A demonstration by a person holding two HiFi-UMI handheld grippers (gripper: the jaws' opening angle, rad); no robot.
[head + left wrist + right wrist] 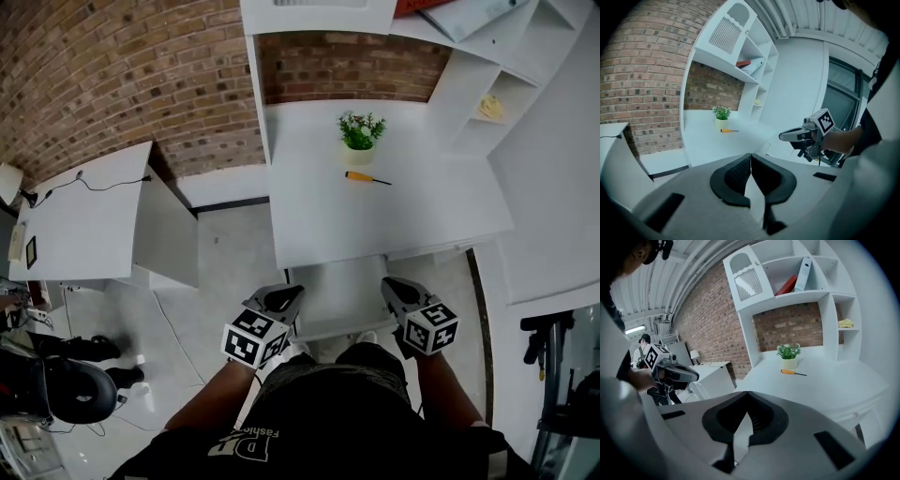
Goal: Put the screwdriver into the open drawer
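Your head camera looks steeply down on the white desk (375, 225) from well above. Each gripper camera rides low behind its own jaws, facing that desk from well back. All three views share the plant (360, 131) and screwdriver (366, 177) on it.

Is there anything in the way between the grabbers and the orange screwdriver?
Nothing visible is. The screwdriver lies on bare desk, with the plant behind it. The left gripper and right gripper, both shut and empty, are at the open drawer.

The word "Fashion", upside down beside larger unreadable letters, on the person's dark shirt (319, 422).
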